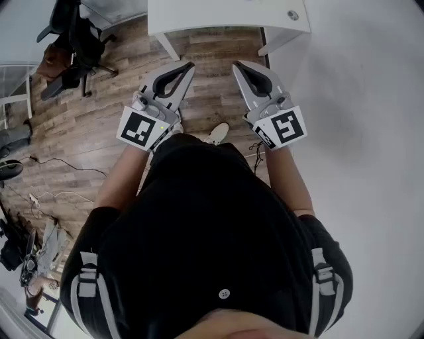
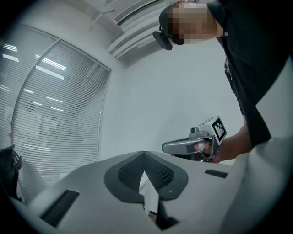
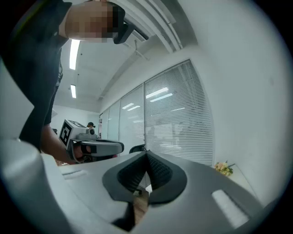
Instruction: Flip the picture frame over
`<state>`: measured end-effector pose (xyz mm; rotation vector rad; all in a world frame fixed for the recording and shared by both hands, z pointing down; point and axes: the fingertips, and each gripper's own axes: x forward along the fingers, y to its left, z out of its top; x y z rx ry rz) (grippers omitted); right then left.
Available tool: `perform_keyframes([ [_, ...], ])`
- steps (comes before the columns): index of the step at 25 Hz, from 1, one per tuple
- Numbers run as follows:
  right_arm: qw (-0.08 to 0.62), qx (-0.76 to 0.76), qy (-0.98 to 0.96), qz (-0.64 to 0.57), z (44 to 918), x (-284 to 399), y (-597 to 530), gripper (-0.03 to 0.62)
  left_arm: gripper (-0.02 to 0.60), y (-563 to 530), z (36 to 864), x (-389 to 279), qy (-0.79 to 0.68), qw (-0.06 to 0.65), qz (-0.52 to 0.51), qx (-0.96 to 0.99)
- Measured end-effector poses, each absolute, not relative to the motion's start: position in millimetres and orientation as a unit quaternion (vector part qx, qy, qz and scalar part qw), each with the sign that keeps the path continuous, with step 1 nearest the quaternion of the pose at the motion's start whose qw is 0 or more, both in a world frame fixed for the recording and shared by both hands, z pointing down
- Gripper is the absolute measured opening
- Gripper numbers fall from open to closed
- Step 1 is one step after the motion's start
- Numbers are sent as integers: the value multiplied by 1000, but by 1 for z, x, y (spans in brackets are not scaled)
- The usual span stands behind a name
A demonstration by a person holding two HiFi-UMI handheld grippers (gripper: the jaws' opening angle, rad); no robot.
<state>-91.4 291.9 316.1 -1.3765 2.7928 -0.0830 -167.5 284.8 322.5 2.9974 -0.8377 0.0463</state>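
No picture frame shows in any view. A person holds both grippers level in front of the body, above the wooden floor. In the head view my left gripper [image 1: 188, 66] and my right gripper [image 1: 237, 66] point toward a white table [image 1: 199, 16], each with its jaw tips touching and nothing between them. The left gripper view shows its own closed jaws [image 2: 144, 154] and the right gripper [image 2: 165, 147] beside them. The right gripper view shows its own closed jaws [image 3: 146, 154] and the left gripper [image 3: 122, 147] to the left.
A small round object [image 1: 293, 15] lies on the white table. A dark office chair [image 1: 76, 46] stands at the left, with cables [image 1: 59, 162] on the floor. One shoe [image 1: 216, 134] shows below the grippers. Window blinds [image 3: 178, 119] and small flowers [image 3: 224, 168] appear in the right gripper view.
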Motion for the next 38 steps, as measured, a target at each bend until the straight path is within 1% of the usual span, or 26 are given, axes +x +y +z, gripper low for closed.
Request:
perform_keyframes([
  [3,-4,-438,899,-12,317,-79,307,9,5,297,322,-156,-273,21,11,962],
  [8,-11,-444,896,-20,322,-57,324,9,5,311,325,-130,-268,18,12,963],
  [13,-7,-447,894,-25,321,-41,332,11,5,318,322,-115,-270,8,22,963],
  [21,-5,-448,894,-30,322,-26,335,11,5,319,324,-102,-271,18,32,962],
  [29,-3,-448,893,-29,329,0,345,12,5,332,326,-73,-263,16,16,964],
  [31,-2,-448,894,-31,328,4,345,95,5,335,325,-69,-263,13,16,965],
  [33,-4,-447,894,-34,328,5,346,140,5,337,323,-68,-265,11,20,964],
  [34,-6,-447,894,-34,328,6,346,156,5,337,323,-66,-264,10,20,964],
  [37,-8,-447,894,-27,328,11,346,168,5,341,323,-60,-257,10,16,966],
  [38,-8,-448,893,-25,329,13,347,181,5,342,323,-58,-255,10,14,967],
])
